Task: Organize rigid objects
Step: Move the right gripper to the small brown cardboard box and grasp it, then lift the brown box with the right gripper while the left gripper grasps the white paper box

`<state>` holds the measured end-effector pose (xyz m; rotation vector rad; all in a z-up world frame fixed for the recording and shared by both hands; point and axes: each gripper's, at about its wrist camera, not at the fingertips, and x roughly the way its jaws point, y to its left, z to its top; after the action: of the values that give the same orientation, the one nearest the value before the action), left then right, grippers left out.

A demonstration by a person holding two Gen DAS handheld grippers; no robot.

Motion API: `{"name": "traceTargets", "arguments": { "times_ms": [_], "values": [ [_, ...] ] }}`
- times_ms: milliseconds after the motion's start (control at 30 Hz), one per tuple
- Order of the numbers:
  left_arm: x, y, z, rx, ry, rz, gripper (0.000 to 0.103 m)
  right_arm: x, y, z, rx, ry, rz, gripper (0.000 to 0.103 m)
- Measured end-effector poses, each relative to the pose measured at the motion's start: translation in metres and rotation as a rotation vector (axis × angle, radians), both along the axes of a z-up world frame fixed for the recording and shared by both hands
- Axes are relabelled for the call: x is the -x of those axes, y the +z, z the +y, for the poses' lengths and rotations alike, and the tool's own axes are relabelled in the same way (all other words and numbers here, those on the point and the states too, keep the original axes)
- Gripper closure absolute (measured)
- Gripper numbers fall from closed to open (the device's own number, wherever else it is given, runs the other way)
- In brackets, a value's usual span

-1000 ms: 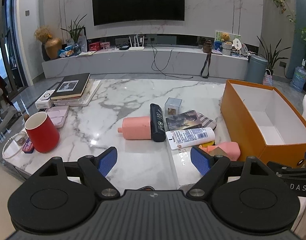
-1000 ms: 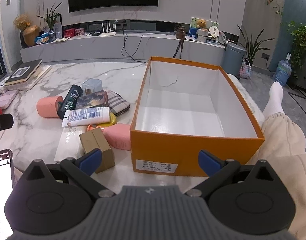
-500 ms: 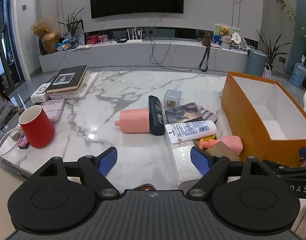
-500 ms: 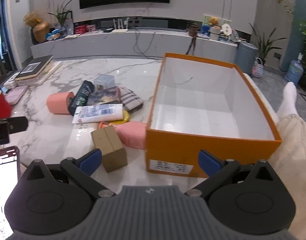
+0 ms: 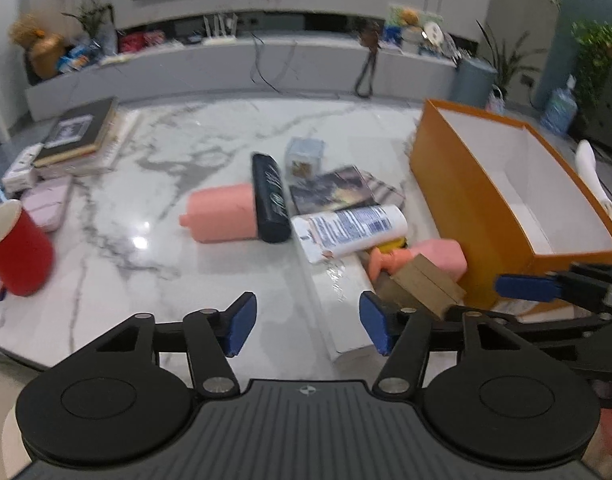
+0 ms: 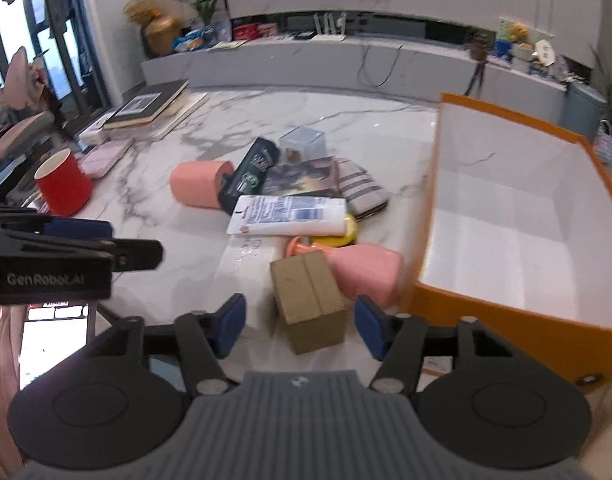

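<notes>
Right gripper point(image 6: 299, 326) is lined up on the brown box point(image 6: 309, 300) at the near edge of the table point(image 6: 153, 216), just left of the orange box point(image 6: 506, 312). Jaws have just been narrowing and stand half spread, box between them, pads not yet pressing. Left gripper point(image 5: 306, 324) likewise half spread, empty. Advice: centre the pads on the flat sides, clear of the pink bottle point(image 6: 364, 274), before closing.

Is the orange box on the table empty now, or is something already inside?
Empty as far as visible: the orange box shows only bare white floor and walls, though its near wall hides the front strip of the floor.
</notes>
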<state>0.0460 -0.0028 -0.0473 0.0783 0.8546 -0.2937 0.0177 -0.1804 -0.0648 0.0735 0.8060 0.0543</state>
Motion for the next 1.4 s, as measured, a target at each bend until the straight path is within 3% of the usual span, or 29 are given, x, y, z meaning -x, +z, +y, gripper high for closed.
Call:
{"name": "traceTargets", "arguments": {
  "times_ms": [133,367,500,633,733,800,900,1200,1400],
  "values": [
    [-0.015,-0.007,-0.005,0.011,-0.034,0.072,0.038,-0.022,-0.005,0.003,0.028,0.065,0.043,0.047],
    [-0.046,-0.02,-0.011,-0.02,-0.073,0.169,0.041,-0.056,-0.008,0.012,0.164,0.185,0.116,0.056],
    [-0.059,-0.025,-0.011,-0.037,-0.091,0.205,0.041,-0.067,-0.006,0.017,0.18,0.256,0.156,0.057],
    [-0.068,-0.028,-0.014,-0.048,-0.114,0.222,0.041,-0.069,-0.01,0.02,0.252,0.225,0.184,0.055],
    [-0.074,-0.034,-0.017,-0.035,-0.124,0.249,0.041,-0.059,-0.01,0.017,0.221,0.192,0.189,0.055],
    [-0.077,-0.039,-0.02,-0.035,-0.125,0.267,0.039,-0.052,-0.012,0.011,0.14,0.165,0.214,0.054],
    [-0.08,-0.047,-0.027,-0.05,-0.126,0.294,0.036,-0.04,-0.015,0.006,0.133,0.129,0.166,0.055],
    [-0.092,-0.063,-0.043,-0.07,-0.106,0.357,0.027,-0.05,-0.029,-0.018,-0.02,0.08,0.203,0.054],
    [-0.1,-0.071,-0.055,-0.085,-0.086,0.392,0.022,-0.047,-0.029,-0.027,-0.026,0.079,0.229,0.055]
  ]
}}
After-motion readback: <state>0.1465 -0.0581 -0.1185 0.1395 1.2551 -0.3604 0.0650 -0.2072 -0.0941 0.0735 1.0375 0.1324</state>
